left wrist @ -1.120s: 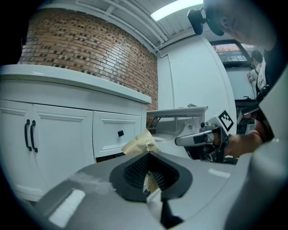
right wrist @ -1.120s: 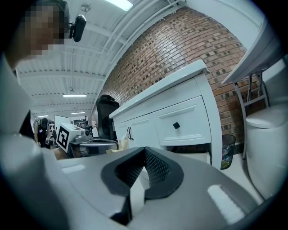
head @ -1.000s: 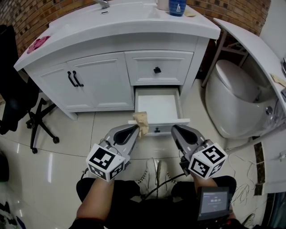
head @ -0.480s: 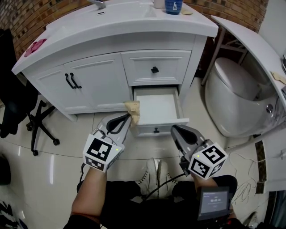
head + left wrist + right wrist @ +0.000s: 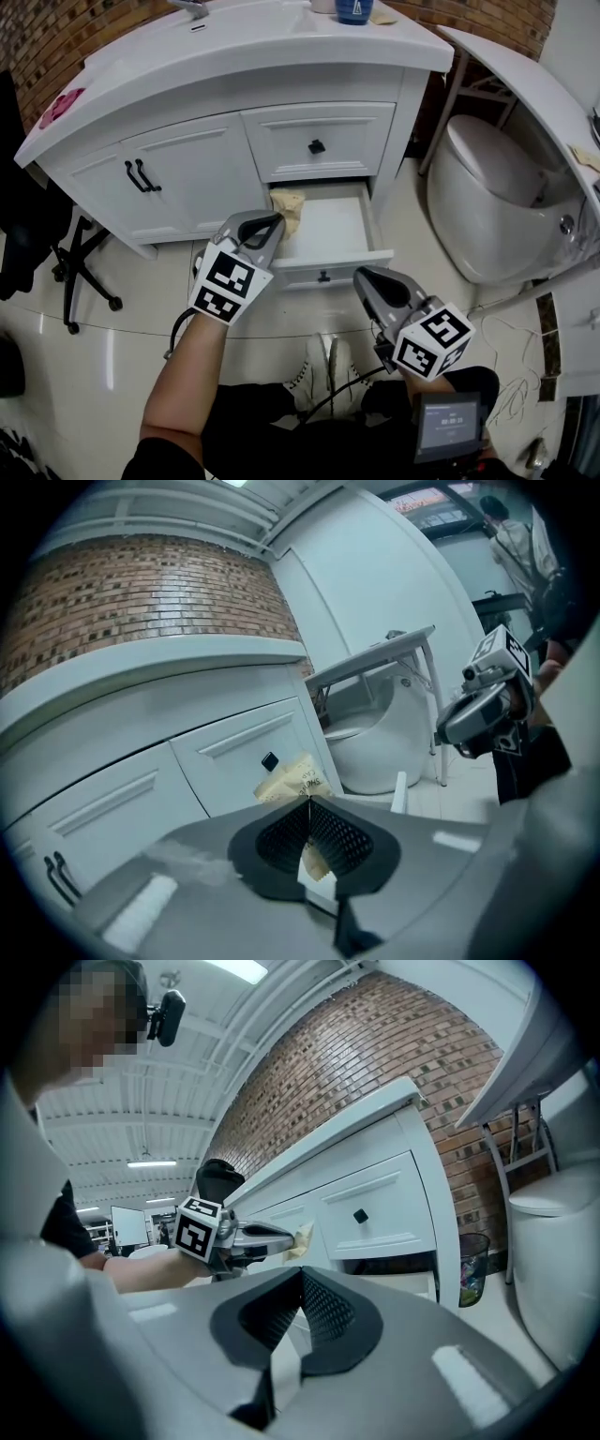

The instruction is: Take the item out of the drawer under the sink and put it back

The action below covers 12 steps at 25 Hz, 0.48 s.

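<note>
A crumpled tan paper packet (image 5: 290, 205) is pinched in my left gripper (image 5: 273, 222), which is shut on it. The packet hangs over the back left part of the open white drawer (image 5: 333, 262) under the sink cabinet. In the left gripper view the packet (image 5: 292, 778) sticks out past the closed jaws of the left gripper (image 5: 308, 804). My right gripper (image 5: 362, 275) hovers just in front of the drawer's right front corner, shut with nothing in it; its jaws meet at the tip of the right gripper (image 5: 300, 1275). From there I see the left gripper (image 5: 272, 1234) and the packet (image 5: 302, 1237).
A shut upper drawer with a black knob (image 5: 317, 146) sits above the open one. Cabinet doors (image 5: 141, 178) lie to the left, a toilet (image 5: 487, 202) to the right, an office chair (image 5: 42, 234) far left. A blue cup (image 5: 353, 9) stands on the counter. The person's shoes (image 5: 323, 361) are below.
My left gripper has carried the packet forward from the drawer's front left corner to above the drawer's inside. The right gripper has hardly moved.
</note>
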Each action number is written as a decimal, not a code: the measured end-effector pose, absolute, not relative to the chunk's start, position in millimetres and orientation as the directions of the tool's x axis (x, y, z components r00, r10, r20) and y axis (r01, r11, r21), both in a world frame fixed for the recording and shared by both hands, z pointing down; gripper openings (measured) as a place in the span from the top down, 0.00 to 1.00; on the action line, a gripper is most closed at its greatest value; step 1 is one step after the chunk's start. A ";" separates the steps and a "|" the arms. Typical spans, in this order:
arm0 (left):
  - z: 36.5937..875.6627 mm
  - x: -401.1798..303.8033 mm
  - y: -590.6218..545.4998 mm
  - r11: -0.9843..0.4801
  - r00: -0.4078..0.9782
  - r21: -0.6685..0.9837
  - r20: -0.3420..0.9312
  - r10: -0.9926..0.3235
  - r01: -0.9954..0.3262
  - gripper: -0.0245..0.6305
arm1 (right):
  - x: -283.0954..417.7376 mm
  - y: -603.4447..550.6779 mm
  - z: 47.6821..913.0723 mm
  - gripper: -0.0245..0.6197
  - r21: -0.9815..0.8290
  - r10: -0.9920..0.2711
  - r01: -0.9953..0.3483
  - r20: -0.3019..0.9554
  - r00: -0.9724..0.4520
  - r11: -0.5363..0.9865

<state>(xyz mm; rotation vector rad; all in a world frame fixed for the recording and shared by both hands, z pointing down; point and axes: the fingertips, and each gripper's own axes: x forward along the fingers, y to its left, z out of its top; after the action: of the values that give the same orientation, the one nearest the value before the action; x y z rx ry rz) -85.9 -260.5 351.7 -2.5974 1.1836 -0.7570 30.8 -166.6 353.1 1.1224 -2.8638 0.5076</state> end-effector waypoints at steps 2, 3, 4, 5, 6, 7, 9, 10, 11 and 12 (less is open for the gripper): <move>360.6 -79.4 -272.2 -0.673 0.546 -0.387 0.396 -0.739 -0.631 0.95 | 30.8 -169.2 356.7 0.95 -0.295 -0.656 -0.664 0.143 -0.742 0.687; 366.9 -76.5 -277.4 -0.678 0.544 -0.388 0.408 -0.733 -0.624 0.95 | 30.6 -170.5 358.6 0.95 -0.298 -0.655 -0.664 0.144 -0.742 0.686; 374.8 -74.1 -281.9 -0.685 0.542 -0.384 0.421 -0.727 -0.620 0.95 | 30.5 -171.6 360.4 0.95 -0.300 -0.654 -0.663 0.147 -0.742 0.686; 383.8 -72.5 -285.9 -0.690 0.539 -0.376 0.437 -0.720 -0.619 0.95 | 30.3 -172.5 362.0 0.95 -0.303 -0.653 -0.663 0.149 -0.743 0.685; 392.4 -71.7 -289.6 -0.695 0.532 -0.370 0.454 -0.714 -0.617 0.95 | 30.1 -173.4 363.3 0.95 -0.305 -0.651 -0.662 0.151 -0.744 0.685; 399.7 -71.0 -293.4 -0.699 0.525 -0.372 0.471 -0.709 -0.611 0.95 | 29.8 -174.3 364.5 0.95 -0.309 -0.649 -0.660 0.153 -0.745 0.685; 411.6 -69.0 -302.8 -0.707 0.510 -0.386 0.500 -0.700 -0.592 0.95 | 29.3 -175.7 367.5 0.95 -0.316 -0.645 -0.657 0.157 -0.748 0.685; 417.7 -67.6 -308.2 -0.712 0.503 -0.394 0.515 -0.694 -0.581 0.95 | 29.1 -176.3 369.8 0.95 -0.320 -0.643 -0.655 0.160 -0.749 0.685; 424.4 -65.9 -313.8 -0.719 0.496 -0.400 0.530 -0.688 -0.569 0.95 | 28.9 -176.7 372.8 0.95 -0.325 -0.641 -0.654 0.163 -0.750 0.683; 431.6 -64.1 -319.2 -0.726 0.490 -0.404 0.546 -0.680 -0.557 0.95 | 28.7 -176.9 376.2 0.95 -0.332 -0.639 -0.653 0.167 -0.751 0.681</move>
<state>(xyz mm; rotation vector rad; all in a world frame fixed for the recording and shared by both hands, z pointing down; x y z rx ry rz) -64.1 -319.2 431.6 -2.5584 1.0728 -1.0548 28.7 -176.9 376.2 1.0934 -2.8453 0.5841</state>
